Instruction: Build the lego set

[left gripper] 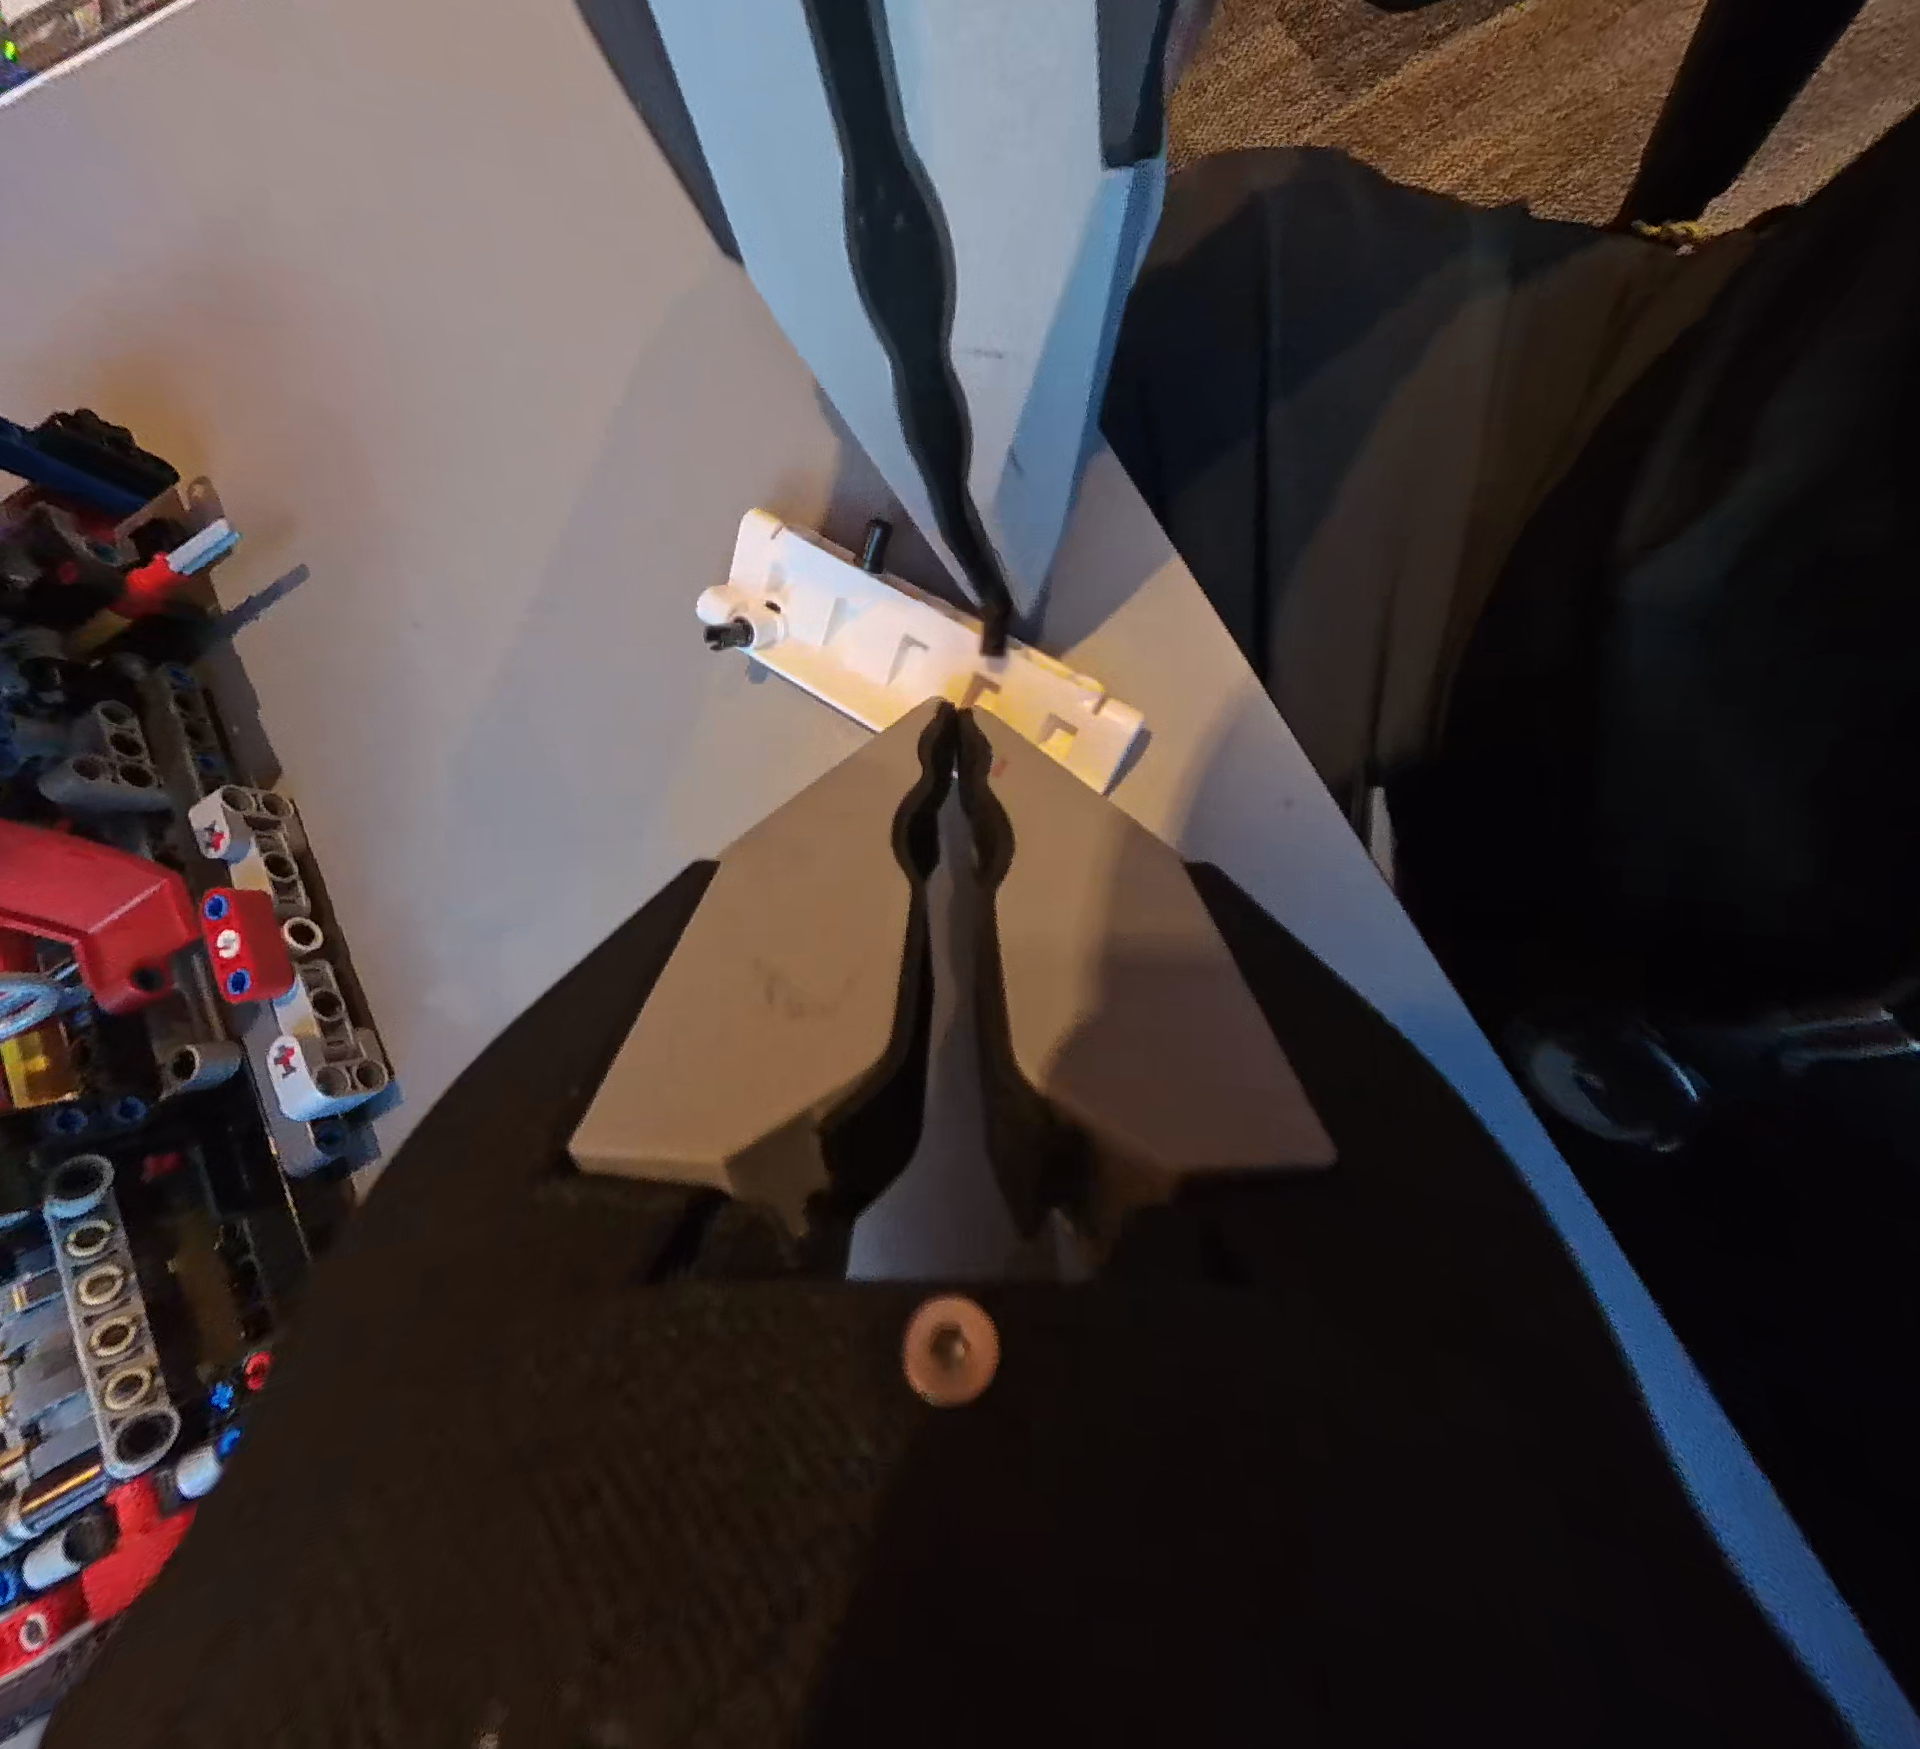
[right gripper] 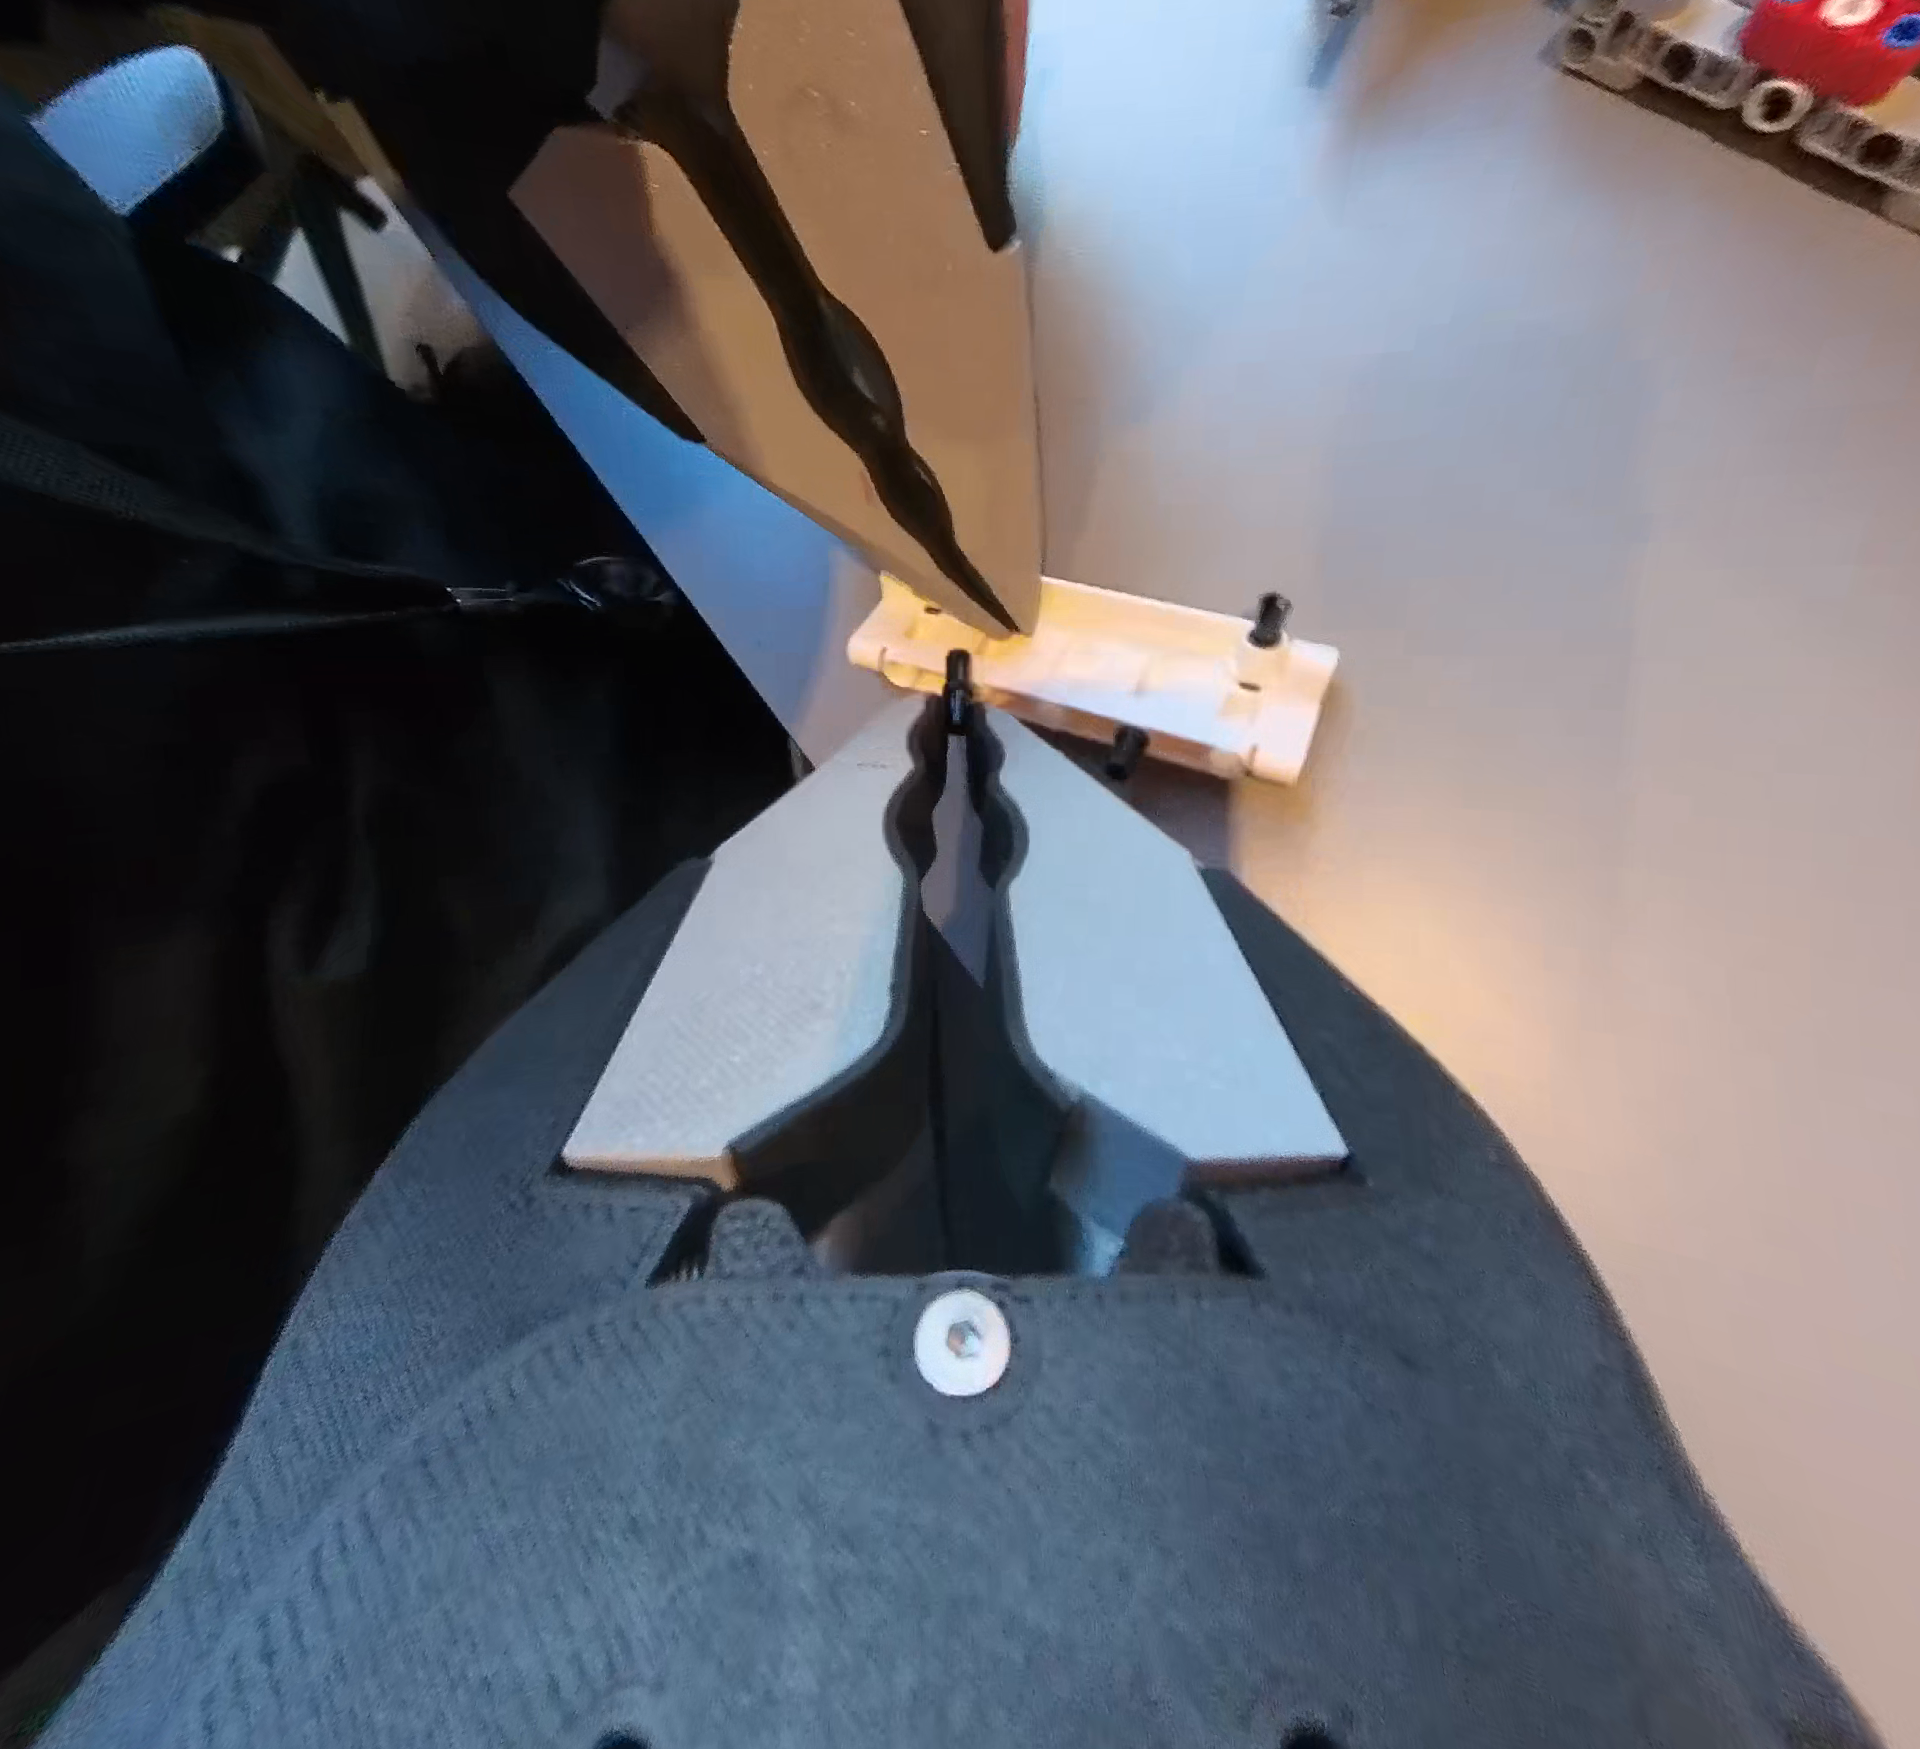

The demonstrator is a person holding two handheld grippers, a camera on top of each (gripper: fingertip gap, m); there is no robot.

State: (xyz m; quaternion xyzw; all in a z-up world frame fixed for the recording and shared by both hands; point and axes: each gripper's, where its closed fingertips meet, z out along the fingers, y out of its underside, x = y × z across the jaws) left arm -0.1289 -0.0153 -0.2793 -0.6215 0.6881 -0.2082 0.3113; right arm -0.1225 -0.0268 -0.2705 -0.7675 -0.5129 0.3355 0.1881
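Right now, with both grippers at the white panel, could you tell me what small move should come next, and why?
Probably ease the right gripper down a little to seat its black pin into the white panel. The pin is pinched at its tip right above the panel's near edge, while the shut left gripper presses on the panel, seemingly steadying it near the table edge.

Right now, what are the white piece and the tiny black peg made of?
The white piece looks like hard, glossy plastic: moulded ribs and sharp edges catch the light. The tiny black peg, pinched in the right hand-held gripper, seems plastic too, with a duller finish; it is too small to be sure.
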